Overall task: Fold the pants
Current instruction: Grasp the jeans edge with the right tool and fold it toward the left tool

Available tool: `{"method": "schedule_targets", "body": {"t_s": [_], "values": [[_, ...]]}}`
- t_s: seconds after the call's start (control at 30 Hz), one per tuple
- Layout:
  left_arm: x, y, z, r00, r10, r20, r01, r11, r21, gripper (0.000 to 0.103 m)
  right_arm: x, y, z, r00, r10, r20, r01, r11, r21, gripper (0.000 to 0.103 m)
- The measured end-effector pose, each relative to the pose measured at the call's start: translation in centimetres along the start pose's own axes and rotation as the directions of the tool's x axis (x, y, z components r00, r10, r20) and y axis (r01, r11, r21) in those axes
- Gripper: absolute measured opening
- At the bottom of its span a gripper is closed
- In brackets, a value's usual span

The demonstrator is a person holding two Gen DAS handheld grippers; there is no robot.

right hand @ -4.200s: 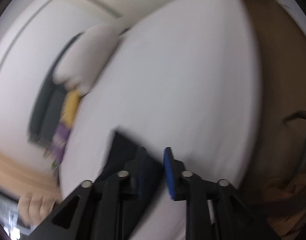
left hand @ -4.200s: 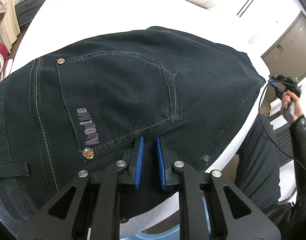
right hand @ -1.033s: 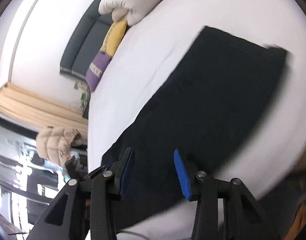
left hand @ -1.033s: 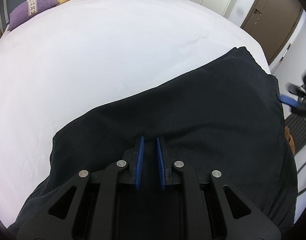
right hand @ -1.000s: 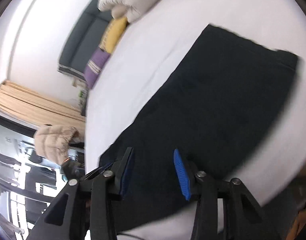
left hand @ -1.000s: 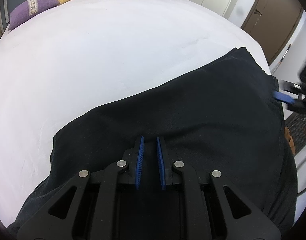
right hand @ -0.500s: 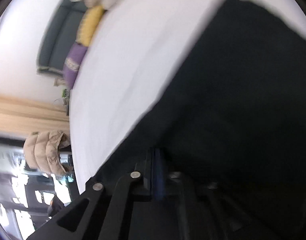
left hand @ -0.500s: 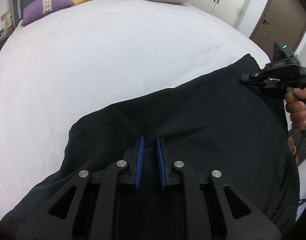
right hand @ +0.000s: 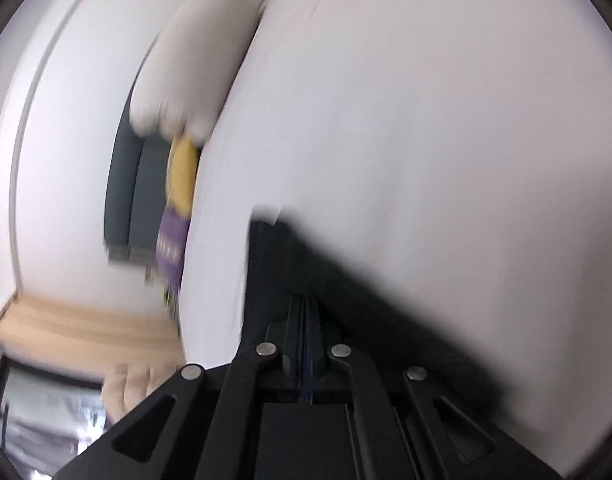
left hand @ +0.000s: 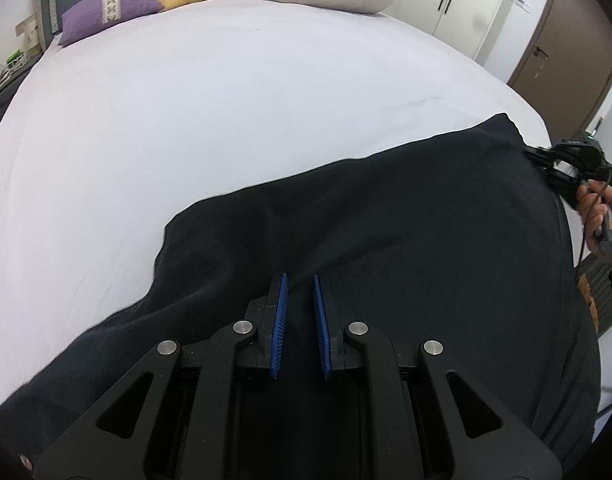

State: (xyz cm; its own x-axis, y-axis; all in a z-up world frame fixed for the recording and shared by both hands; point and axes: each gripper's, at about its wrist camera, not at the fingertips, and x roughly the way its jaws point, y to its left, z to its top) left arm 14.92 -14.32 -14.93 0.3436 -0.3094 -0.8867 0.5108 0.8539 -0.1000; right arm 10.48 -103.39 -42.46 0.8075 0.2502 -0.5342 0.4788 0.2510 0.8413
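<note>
Black pants (left hand: 385, 216) spread across the near part of a white bed (left hand: 226, 100), one corner reaching toward the far right edge. Left gripper (left hand: 300, 284) low over the dark cloth, blue pads a narrow gap apart with nothing visibly pinched between them, so released. Right gripper (right hand: 306, 316) clenched, pads pressed together on a fold of the pants at their right end; seen blurred, also visible at the right margin of the left wrist view, in the person's hand. Purple and yellow cushions (left hand: 110, 8) and a pale rolled duvet at the headboard, well apart. Likely soft, limp, moderately heavy fabric, prone to sag and slide on the sheet; best taken at hems, corners or waistband.
</note>
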Motion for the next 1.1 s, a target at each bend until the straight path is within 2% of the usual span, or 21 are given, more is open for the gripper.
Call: {"method": "schedule_targets", "body": {"t_s": [0.03,0.07,0.1,0.13,0.17,0.23,0.3,0.33,0.37,0.4,0.43,0.47,0.5,0.53,0.6,0.7,0.77,0.87,1.0,1.07,1.1], "values": [[0.0,0.0,-0.2,1.000,0.009,-0.001,-0.009,1.000,-0.009,0.014,-1.5,0.1,0.2,0.998,-0.039,0.047,0.040,0.999,-0.016,0.005],[-0.2,-0.1,-0.3,1.000,0.018,-0.002,-0.018,1.000,-0.023,0.014,-2.9,0.4,0.0,0.994,-0.069,0.081,0.071,0.997,-0.017,0.018],[-0.3,-0.2,-0.1,1.000,0.024,-0.004,-0.024,0.999,-0.042,0.014,-3.8,0.9,-0.7,0.995,-0.040,0.087,0.041,0.999,-0.007,0.020],[-0.8,-0.5,-0.3,1.000,0.029,-0.002,-0.029,0.998,-0.062,0.014,-4.0,1.6,-1.5,0.997,0.021,0.077,-0.020,1.000,-0.011,0.026],[-1.1,-0.9,-0.4,1.000,0.028,0.005,-0.028,0.997,-0.078,0.014,-4.1,2.6,-2.6,0.992,0.115,0.042,-0.114,0.993,-0.032,0.037],[-1.4,-1.5,-0.2,0.999,-0.021,0.025,0.024,0.993,-0.114,0.014,-2.5,5.6,-6.9,0.976,0.204,-0.078,-0.211,0.972,-0.099,0.048],[-1.4,-2.8,0.2,0.998,-0.058,0.032,0.061,0.993,-0.105,0.014,0.6,8.1,-11.7,0.947,0.238,-0.216,-0.267,0.957,-0.115,0.048],[-1.1,-3.7,0.3,0.997,-0.074,0.026,0.076,0.993,-0.089,0.014,2.9,8.8,-15.0,0.913,0.251,-0.322,-0.295,0.951,-0.092,0.045],[-0.9,-4.3,0.4,0.996,-0.092,0.020,0.093,0.993,-0.076,0.014,4.2,9.1,-17.0,0.891,0.247,-0.381,-0.297,0.951,-0.079,0.034],[-0.6,-4.7,0.3,0.995,-0.103,0.011,0.103,0.992,-0.069,0.014,6.2,9.5,-20.0,0.857,0.227,-0.462,-0.293,0.953,-0.076,0.030],[0.0,-4.8,0.1,0.995,-0.100,-0.008,0.099,0.992,-0.072,0.014,7.5,9.8,-22.0,0.833,0.199,-0.515,-0.285,0.954,-0.092,0.022],[0.5,-4.4,-0.2,0.994,-0.103,-0.025,0.100,0.991,-0.092,0.014,8.8,9.9,-23.9,0.819,0.158,-0.552,-0.269,0.955,-0.126,0.006],[1.0,-3.9,-0.2,0.993,-0.118,-0.029,0.114,0.987,-0.115,0.014,10.1,10.0,-25.0,0.815,0.130,-0.565,-0.252,0.957,-0.143,0.000],[1.1,-2.9,-0.5,0.991,-0.131,-0.025,0.125,0.981,-0.151,0.014,10.8,9.6,-25.2,0.816,0.117,-0.566,-0.235,0.962,-0.140,0.000],[0.7,-1.6,-0.7,0.993,-0.115,-0.024,0.109,0.979,-0.174,0.014,11.1,8.7,-23.6,0.828,0.156,-0.538,-0.233,0.969,-0.077,0.000],[0.5,0.1,-1.4,0.997,-0.079,-0.016,0.075,0.979,-0.189,0.014,9.1,7.7,-19.2,0.907,0.097,-0.409,-0.166,0.976,-0.138,0.000],[0.1,1.7,-2.0,0.998,-0.070,-0.005,0.067,0.972,-0.227,0.014,7.9,5.7,-15.2,0.939,0.110,-0.326,-0.135,0.989,-0.054,0.000],[-1.1,4.0,-3.3,0.999,-0.041,0.003,0.040,0.965,-0.260,0.014,4.4,3.0,-9.0,0.987,0.041,-0.155,-0.048,0.998,-0.047,0.000],[-2.7,5.9,-4.9,1.000,-0.024,0.014,0.027,0.957,-0.287,0.014,0.1,0.1,-3.3,1.000,-0.020,0.019,0.019,1.000,0.011,0.000],[-3.8,6.4,-5.5,0.999,0.030,0.019,-0.023,0.956,-0.292,0.014,-2.2,0.0,-1.9,0.996,-0.041,0.083,0.037,0.998,0.040,0.004],[-4.4,7.0,-6.0,0.999,0.044,0.024,-0.035,0.952,-0.303,0.014,-3.2,0.8,-2.0,0.992,-0.065,0.106,0.063,0.998,0.014,0.005]]}}
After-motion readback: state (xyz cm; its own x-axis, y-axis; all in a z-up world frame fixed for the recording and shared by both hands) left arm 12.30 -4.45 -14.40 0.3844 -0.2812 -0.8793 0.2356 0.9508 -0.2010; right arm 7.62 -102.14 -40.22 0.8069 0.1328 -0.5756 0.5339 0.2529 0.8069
